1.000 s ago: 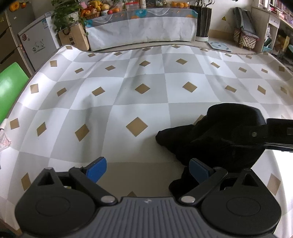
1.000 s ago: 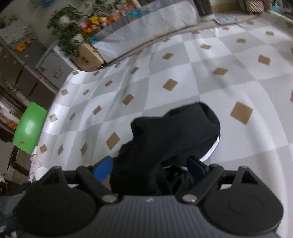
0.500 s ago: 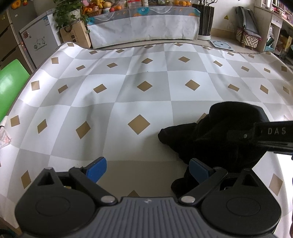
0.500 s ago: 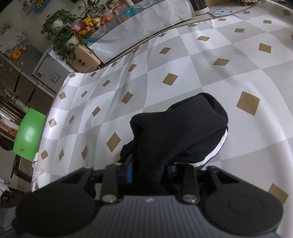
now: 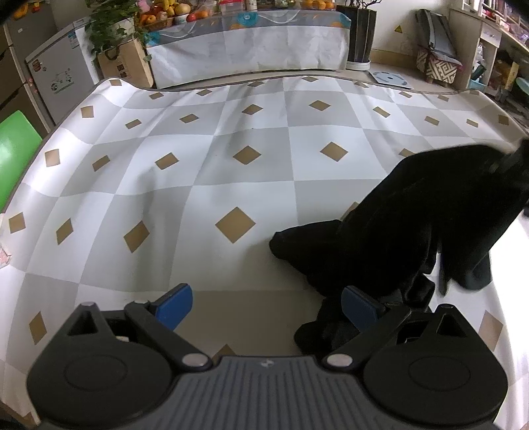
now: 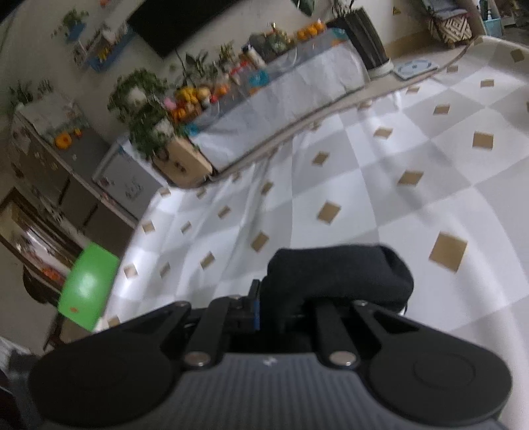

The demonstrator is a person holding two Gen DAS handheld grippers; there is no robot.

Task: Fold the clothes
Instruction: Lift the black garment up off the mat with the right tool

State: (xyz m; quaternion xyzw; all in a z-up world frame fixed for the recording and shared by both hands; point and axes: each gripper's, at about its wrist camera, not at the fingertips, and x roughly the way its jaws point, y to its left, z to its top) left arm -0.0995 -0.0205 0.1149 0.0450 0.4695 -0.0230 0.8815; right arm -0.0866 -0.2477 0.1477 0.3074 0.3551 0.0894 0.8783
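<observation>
A black garment [image 5: 413, 231] lies bunched at the right of the checkered tablecloth [image 5: 198, 165], with one part pulled up into a peak toward the upper right. My right gripper [image 6: 284, 307] has its jaws closing on a fold of the garment [image 6: 337, 274], which is pinched between the pads and raised off the cloth. My left gripper [image 5: 266, 304] stands open low over the table's near edge with nothing between its blue pads [image 5: 175, 302]. The garment's lower edge lies against its right finger.
A green chair back [image 5: 16, 152] stands off the table's left edge. Beyond the far edge are a cloth-covered side table with fruit [image 5: 248, 43], a potted plant [image 5: 112, 29] and a white cabinet [image 5: 56, 76]. The tablecloth shows bare to the left of the garment.
The right gripper's jaws came together on the garment and rose, pulling the cloth up into a peak. The left gripper has stayed where it was, still open.
</observation>
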